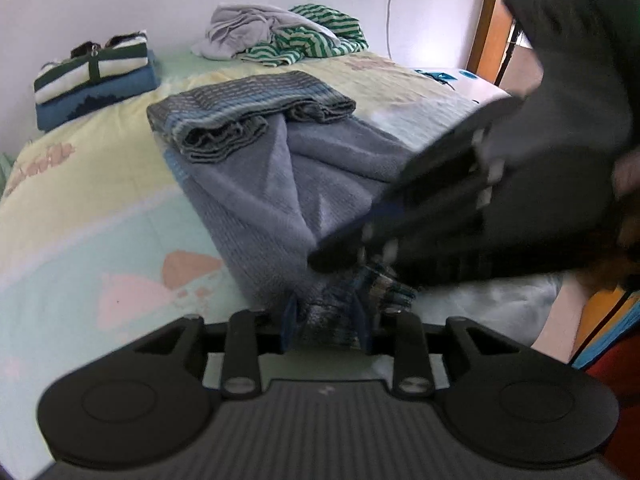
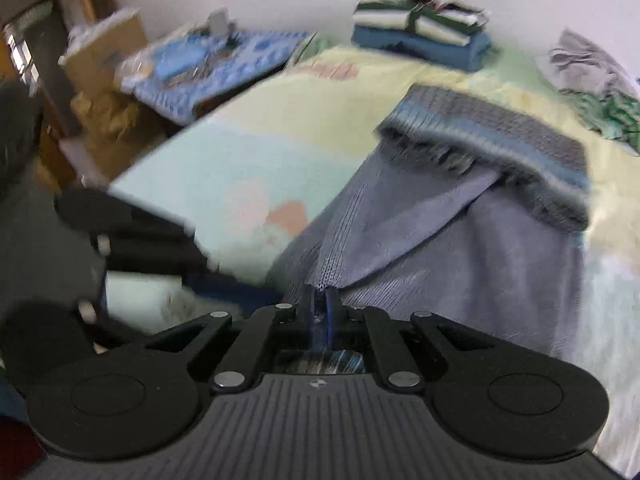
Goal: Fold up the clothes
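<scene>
Sweater point(image 1: 256, 184), blue-grey knit with a striped hem, lies on the bed point(image 1: 80, 208) ahead of both claws. Left claw point(image 1: 326, 322) grips its bunched striped edge; right claw point(image 2: 323, 312) is closed on a fold of the knit. Folded stack point(image 1: 92, 76) sits far beyond.

Bare bedsheet point(image 1: 80, 208) left of the blue-grey knit garment point(image 1: 272, 184) gives open passage; garment's folded striped end point(image 1: 248, 108) humps mid-bed; folded stack point(image 1: 94, 76) blocks the far left corner; crumpled pile point(image 1: 280, 34) sits against the wall; right tool point(image 1: 360, 248) crosses just above left tool point(image 1: 326, 320), crowding the near edge; cluttered side surface point(image 2: 208, 68) and boxes point(image 2: 104, 92) hem the bed's flank.
</scene>
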Motion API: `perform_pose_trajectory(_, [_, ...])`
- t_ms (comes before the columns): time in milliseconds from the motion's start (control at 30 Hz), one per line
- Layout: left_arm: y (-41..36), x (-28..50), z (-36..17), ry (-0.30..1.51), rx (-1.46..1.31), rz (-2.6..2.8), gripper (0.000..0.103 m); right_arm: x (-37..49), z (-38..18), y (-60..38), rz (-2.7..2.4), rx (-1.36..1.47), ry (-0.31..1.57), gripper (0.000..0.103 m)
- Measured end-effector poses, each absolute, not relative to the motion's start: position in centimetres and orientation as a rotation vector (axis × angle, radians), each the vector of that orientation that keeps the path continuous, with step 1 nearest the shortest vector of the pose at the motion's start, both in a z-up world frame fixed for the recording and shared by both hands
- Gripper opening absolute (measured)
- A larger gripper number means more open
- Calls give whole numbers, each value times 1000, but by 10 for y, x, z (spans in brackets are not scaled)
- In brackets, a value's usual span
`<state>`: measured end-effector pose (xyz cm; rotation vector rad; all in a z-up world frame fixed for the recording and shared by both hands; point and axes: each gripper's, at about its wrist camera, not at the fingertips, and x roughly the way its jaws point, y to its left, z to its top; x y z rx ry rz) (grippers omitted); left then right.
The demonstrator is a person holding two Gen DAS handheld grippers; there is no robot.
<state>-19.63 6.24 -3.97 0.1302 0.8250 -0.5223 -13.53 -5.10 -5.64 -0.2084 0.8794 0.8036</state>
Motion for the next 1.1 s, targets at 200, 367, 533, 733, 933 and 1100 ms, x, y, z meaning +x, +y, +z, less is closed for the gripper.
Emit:
perform_pose_trajectory(200, [63, -196, -39, 835, 141, -551, 39, -124, -38, -75, 800, 19, 844, 17])
perform_pose_trajectory(367, [61, -194, -39, 844, 138, -569, 46, -104, -59, -69, 767, 124, 874, 18])
perform_pose_trajectory(533, [60, -193, -38, 852, 144, -584, 52, -116, -73, -54, 816, 44, 827, 11])
perform_pose_trajectory(733, [66, -192, -31, 879, 113, -593, 54, -124, -45, -97, 795, 80, 796, 34])
perform_pose_trajectory(933, [93, -187, -26, 914, -34, -489, 55, -134, -38, -203, 434, 200, 872, 43])
perform_pose_trajectory(1100, [113, -169, -31, 944, -256, -401, 61, -133, -60, -241, 363, 450, 948, 44])
